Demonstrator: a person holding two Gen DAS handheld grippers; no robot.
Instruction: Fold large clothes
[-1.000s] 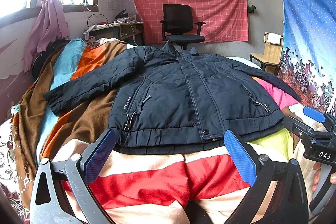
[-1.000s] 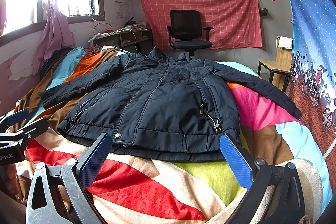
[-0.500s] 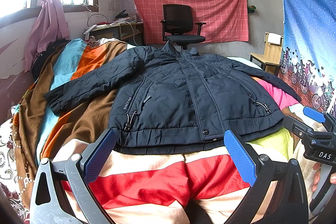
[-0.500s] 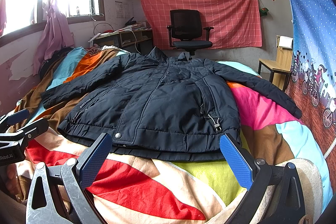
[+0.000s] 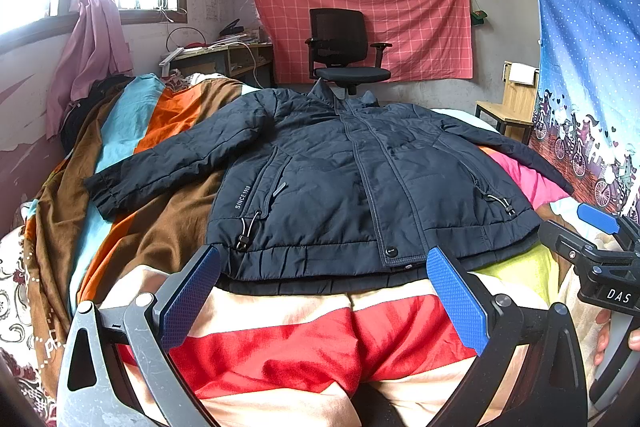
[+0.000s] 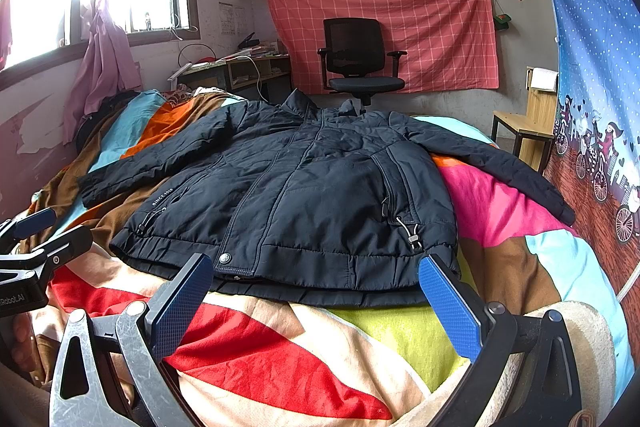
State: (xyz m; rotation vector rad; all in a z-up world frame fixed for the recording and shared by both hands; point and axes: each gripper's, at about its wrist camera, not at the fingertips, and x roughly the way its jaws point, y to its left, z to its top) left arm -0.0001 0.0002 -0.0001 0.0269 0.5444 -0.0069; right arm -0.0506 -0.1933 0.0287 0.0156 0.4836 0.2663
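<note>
A dark navy padded jacket (image 5: 352, 183) lies front up and zipped on the bed, both sleeves spread out to the sides; it also shows in the right wrist view (image 6: 320, 195). My left gripper (image 5: 324, 287) is open and empty, just short of the jacket's hem, left of the bottom snap. My right gripper (image 6: 316, 291) is open and empty, near the hem's right half. Each gripper shows at the edge of the other's view: the right gripper (image 5: 600, 239), the left gripper (image 6: 32, 239).
The jacket rests on a patchwork blanket (image 5: 280, 343) of red, cream, orange, blue and brown. A black office chair (image 5: 344, 51) stands beyond the bed, a desk (image 5: 224, 59) at the far left, a wooden chair (image 5: 508, 107) and a blue curtain (image 5: 584, 67) on the right.
</note>
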